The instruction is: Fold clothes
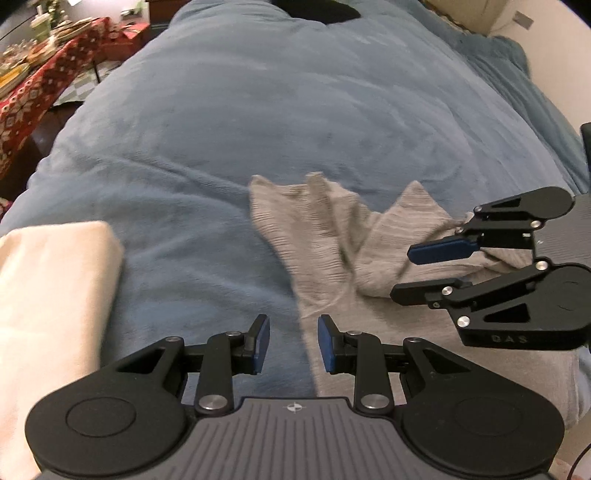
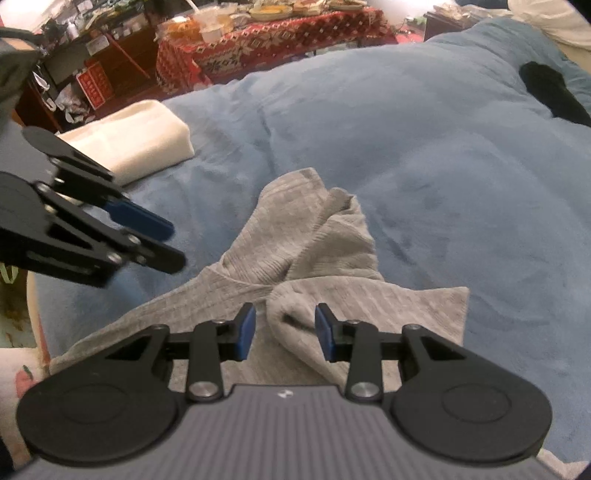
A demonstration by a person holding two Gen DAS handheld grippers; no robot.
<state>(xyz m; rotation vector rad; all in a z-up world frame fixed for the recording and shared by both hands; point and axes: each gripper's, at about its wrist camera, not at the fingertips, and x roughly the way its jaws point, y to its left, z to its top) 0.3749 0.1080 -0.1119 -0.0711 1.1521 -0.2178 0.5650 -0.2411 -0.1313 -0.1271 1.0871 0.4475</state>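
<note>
A crumpled grey ribbed garment (image 1: 332, 229) (image 2: 295, 240) lies on the blue blanket (image 1: 258, 110) (image 2: 443, 166). In the left wrist view my left gripper (image 1: 293, 343) is open over the garment's left edge, with nothing between its blue pads. My right gripper (image 1: 404, 273) reaches in from the right above the garment, jaws apart. In the right wrist view my right gripper (image 2: 284, 332) is open just above a raised fold of the grey cloth; the pads do not press on it. My left gripper (image 2: 175, 245) hovers at the left, open and empty.
A folded cream cloth (image 1: 51, 280) (image 2: 136, 140) rests on the blanket's left side. A black garment (image 2: 550, 92) (image 1: 325, 11) lies at the far end. Beyond the bed stands a cluttered table with a red patterned cloth (image 2: 277, 37) (image 1: 37, 85).
</note>
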